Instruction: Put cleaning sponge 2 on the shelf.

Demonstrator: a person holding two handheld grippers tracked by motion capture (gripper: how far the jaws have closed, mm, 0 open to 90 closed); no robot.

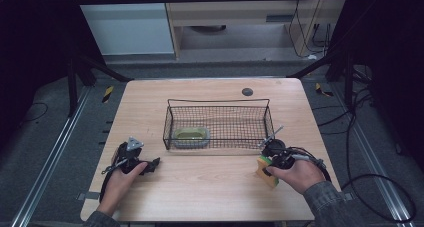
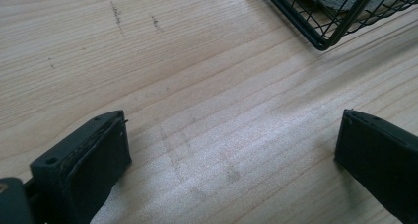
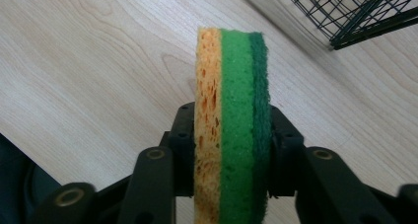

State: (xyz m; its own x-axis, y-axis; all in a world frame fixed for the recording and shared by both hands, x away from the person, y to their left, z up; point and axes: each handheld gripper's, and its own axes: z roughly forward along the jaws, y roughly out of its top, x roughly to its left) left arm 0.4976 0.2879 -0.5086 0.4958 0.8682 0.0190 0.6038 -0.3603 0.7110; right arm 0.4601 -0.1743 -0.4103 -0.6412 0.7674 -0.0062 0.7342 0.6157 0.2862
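Sponge (image 3: pixel 231 125) clamped on edge in right gripper (image 3: pixel 231 155) jaws, left gripper (image 2: pixel 231 150) jaws open and empty; next, probably lift over wire basket (image 1: pixel 218 103) rim.

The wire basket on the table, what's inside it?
Inside the wire basket, at its left front corner, lies one greenish sponge-like pad. The mesh blurs its detail, and whatever lies beneath it is covered.

Overhead forward-down — 2 close gripper views
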